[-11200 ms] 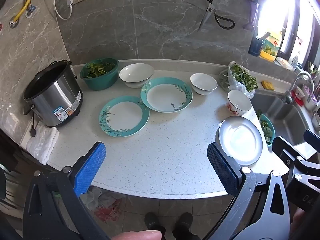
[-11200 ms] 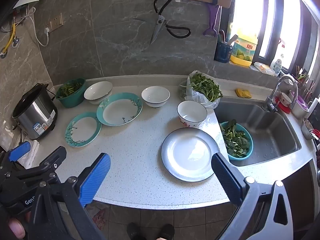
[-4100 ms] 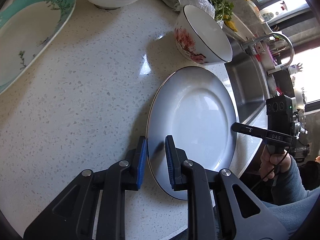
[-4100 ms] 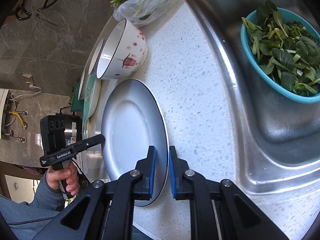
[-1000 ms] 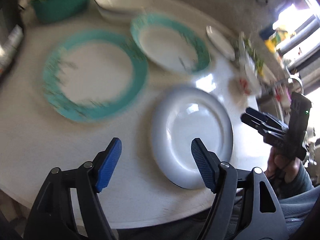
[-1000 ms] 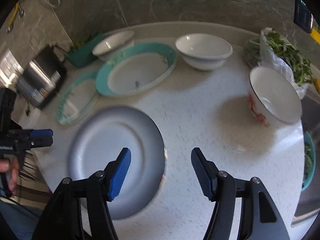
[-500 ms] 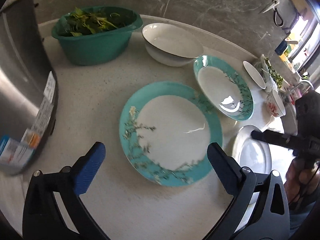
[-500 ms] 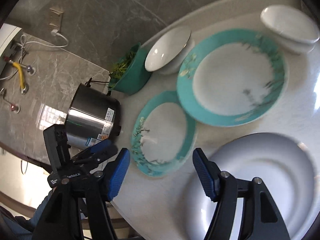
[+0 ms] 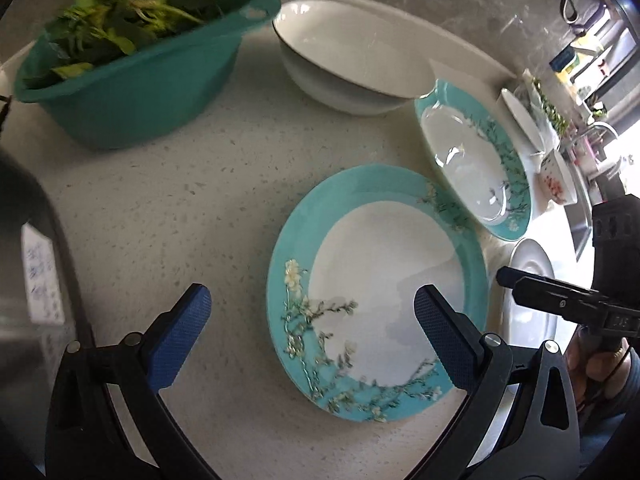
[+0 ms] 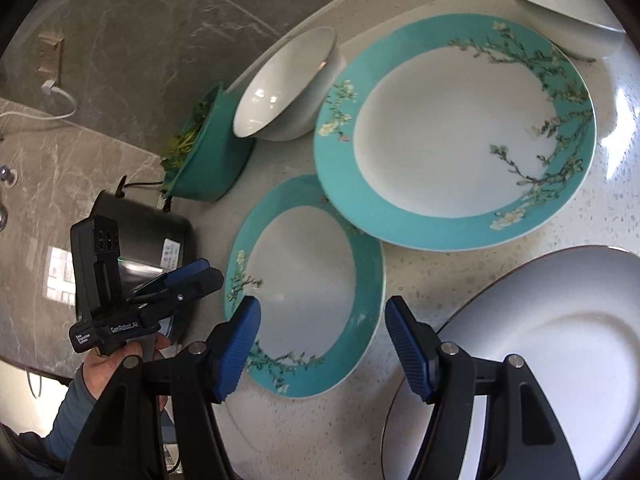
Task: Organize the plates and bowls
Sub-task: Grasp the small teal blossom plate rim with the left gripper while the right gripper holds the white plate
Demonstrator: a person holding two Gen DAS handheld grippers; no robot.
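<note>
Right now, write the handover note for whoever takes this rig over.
Left hand-held gripper: open, empty, over the near rim of the smaller teal plate.
Right hand-held gripper: open, empty, over that same plate's other edge.
Things: the grey plate lies flat beside the smaller teal plate; the larger teal plate lies behind, its rim over the smaller plate's. White bowl and second white bowl stand apart; a red-patterned bowl stands near the sink.
Done: nothing stacked.
Left: stack the plates, nest the bowls.
</note>
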